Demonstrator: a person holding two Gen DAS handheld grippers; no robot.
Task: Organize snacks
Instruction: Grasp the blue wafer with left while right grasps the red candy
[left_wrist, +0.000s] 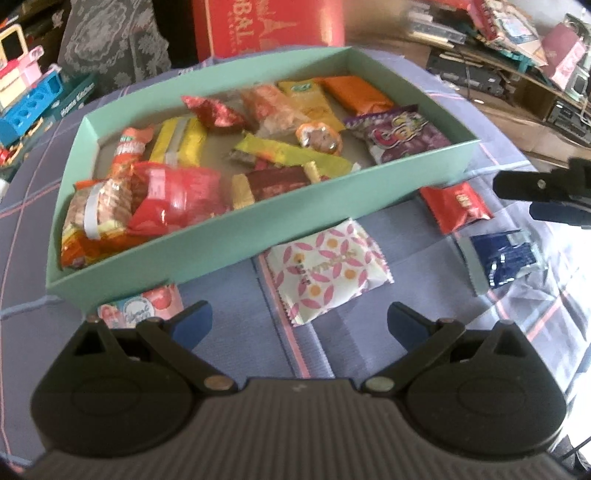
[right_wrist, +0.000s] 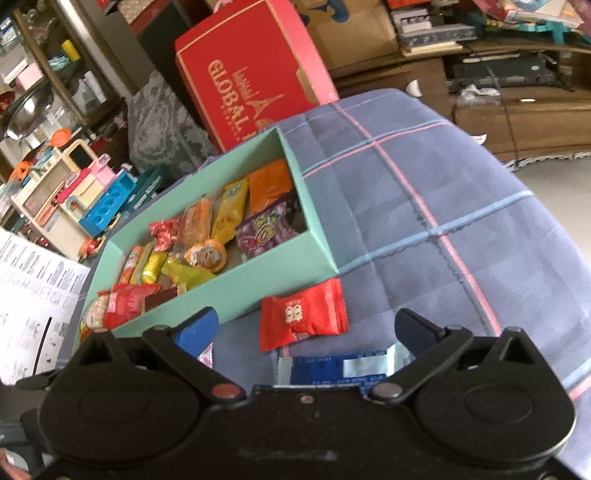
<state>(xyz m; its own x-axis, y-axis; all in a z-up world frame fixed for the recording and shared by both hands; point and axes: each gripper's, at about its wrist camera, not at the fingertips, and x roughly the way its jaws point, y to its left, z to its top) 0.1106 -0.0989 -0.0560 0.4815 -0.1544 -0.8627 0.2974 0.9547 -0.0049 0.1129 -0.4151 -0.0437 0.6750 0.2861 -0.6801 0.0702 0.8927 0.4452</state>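
A mint-green box (left_wrist: 229, 236) (right_wrist: 317, 236) holds several snack packets on a blue plaid cloth. In front of it lie a white packet with pink petals (left_wrist: 328, 269), a red packet (left_wrist: 456, 205) (right_wrist: 304, 319), a dark blue packet (left_wrist: 504, 256) (right_wrist: 332, 369) and a pink strawberry packet (left_wrist: 144, 304). My left gripper (left_wrist: 299, 325) is open, empty, just short of the white packet. My right gripper (right_wrist: 304, 332) is open above the blue packet, with the red packet just beyond; it shows at the left view's right edge (left_wrist: 546, 195).
A red carton (right_wrist: 251, 77) (left_wrist: 269, 26) stands behind the box. Toy furniture (right_wrist: 74, 192) (left_wrist: 29, 92) crowds the left side. A wooden shelf (right_wrist: 517, 103) with clutter is at the back right. A printed white sheet (right_wrist: 33, 302) lies at left.
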